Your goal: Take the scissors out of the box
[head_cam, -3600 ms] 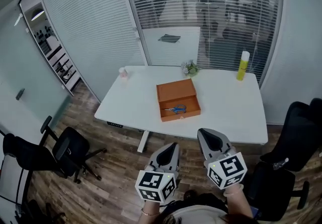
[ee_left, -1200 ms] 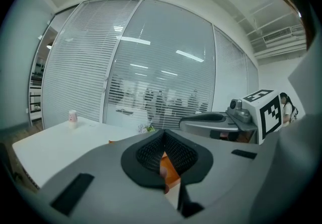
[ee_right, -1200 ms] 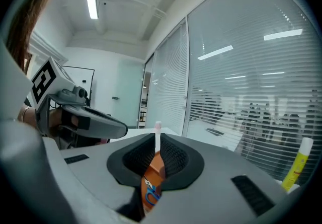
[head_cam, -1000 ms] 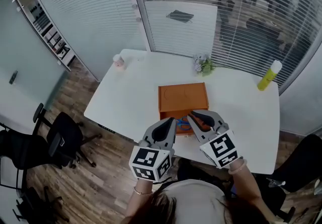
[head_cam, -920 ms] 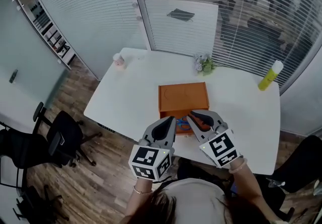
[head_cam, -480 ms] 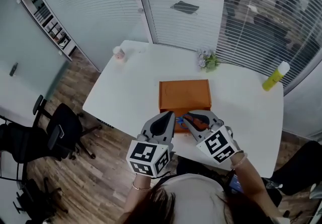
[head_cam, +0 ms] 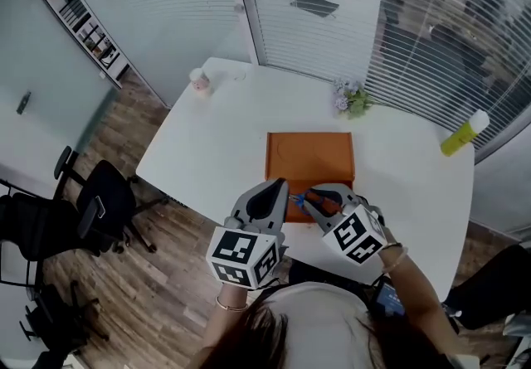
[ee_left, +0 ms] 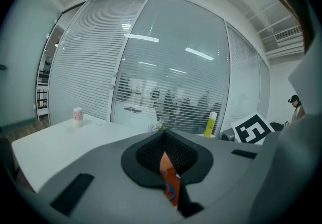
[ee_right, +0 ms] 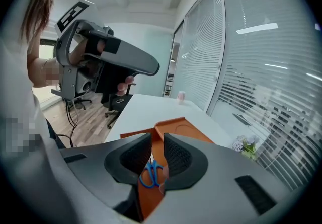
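An open orange box [head_cam: 309, 156] lies on the white table [head_cam: 216, 143], its front part hidden behind my grippers. Blue-handled scissors [ee_right: 151, 173] lie inside it and show through both grippers' jaws, also as a blue loop [ee_left: 171, 193] in the left gripper view. My right gripper [head_cam: 314, 196] hangs over the box's near end, tilted down at the scissors. Its jaws have just been opening and stand apart [ee_right: 157, 137], gripping nothing. My left gripper [head_cam: 278, 186] is beside it at the box's front left corner, tips together [ee_left: 164, 135], holding nothing.
A yellow bottle [head_cam: 465, 133] stands at the table's far right corner. A small plant [head_cam: 353, 102] is behind the box and a pink cup [head_cam: 198, 81] sits at the far left corner. Office chairs [head_cam: 91, 214] stand on the wood floor at left.
The right gripper has sunk toward the box's near end and tipped downward, and its jaws have spread. The left gripper has edged forward toward the box.
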`<action>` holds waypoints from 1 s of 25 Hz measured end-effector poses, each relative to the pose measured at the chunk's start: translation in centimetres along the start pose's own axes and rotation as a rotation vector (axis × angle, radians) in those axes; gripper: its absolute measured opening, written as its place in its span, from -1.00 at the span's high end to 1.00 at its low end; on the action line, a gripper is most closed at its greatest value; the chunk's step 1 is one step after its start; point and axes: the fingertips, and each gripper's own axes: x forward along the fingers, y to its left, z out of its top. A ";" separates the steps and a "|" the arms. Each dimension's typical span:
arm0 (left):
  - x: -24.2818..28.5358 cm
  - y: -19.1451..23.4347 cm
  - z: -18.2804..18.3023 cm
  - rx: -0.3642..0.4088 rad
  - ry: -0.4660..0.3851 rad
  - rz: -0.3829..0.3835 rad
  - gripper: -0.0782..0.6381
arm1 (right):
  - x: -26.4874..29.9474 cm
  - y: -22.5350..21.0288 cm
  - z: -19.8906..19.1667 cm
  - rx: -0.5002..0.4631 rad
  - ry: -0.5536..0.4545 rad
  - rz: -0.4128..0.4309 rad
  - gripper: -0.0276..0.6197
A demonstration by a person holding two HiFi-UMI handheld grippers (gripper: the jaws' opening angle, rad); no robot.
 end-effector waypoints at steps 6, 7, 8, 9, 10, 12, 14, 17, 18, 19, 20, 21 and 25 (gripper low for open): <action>0.8 0.9 0.0 -0.014 0.007 0.009 0.73 | 1.7 0.1 -1.8 -0.013 0.071 0.058 0.58; 1.0 1.0 -0.1 -0.016 0.009 0.010 0.73 | 2.0 0.2 -2.2 -0.015 0.082 0.070 0.58; 1.2 1.1 -0.2 -0.019 0.010 0.011 0.73 | 2.3 0.3 -2.5 -0.017 0.092 0.082 0.58; 1.3 1.2 -0.3 -0.021 0.012 0.012 0.73 | 2.6 0.4 -2.8 -0.019 0.104 0.093 0.57; 1.5 1.3 -0.3 -0.024 0.014 0.012 0.73 | 2.9 0.5 -3.2 -0.022 0.115 0.104 0.57; 1.8 1.4 -0.5 -0.028 0.020 0.013 0.73 | 3.5 0.6 -3.9 -0.024 0.138 0.125 0.56; 2.1 1.4 -0.8 -0.032 0.027 0.012 0.73 | 4.1 0.8 -4.6 -0.025 0.161 0.142 0.55; 2.4 1.4 -1.0 -0.036 0.034 0.011 0.73 | 4.7 0.9 -5.5 -0.029 0.194 0.161 0.55; 2.5 1.4 -1.0 -0.037 0.036 0.010 0.73 | 4.9 1.0 -5.7 -0.030 0.205 0.167 0.54; 2.5 1.4 -1.0 -0.037 0.038 0.010 0.73 | 5.1 1.0 -6.0 -0.030 0.217 0.173 0.54; 2.6 1.4 -1.1 -0.038 0.041 0.009 0.73 | 5.3 1.1 -6.3 -0.031 0.228 0.179 0.53; 2.7 1.4 -1.1 -0.038 0.043 0.008 0.73 | 5.5 1.1 -6.5 -0.032 0.240 0.185 0.53; 2.9 1.6 -1.3 -0.040 0.051 0.007 0.73 | 6.3 1.3 -7.5 -0.036 0.285 0.204 0.52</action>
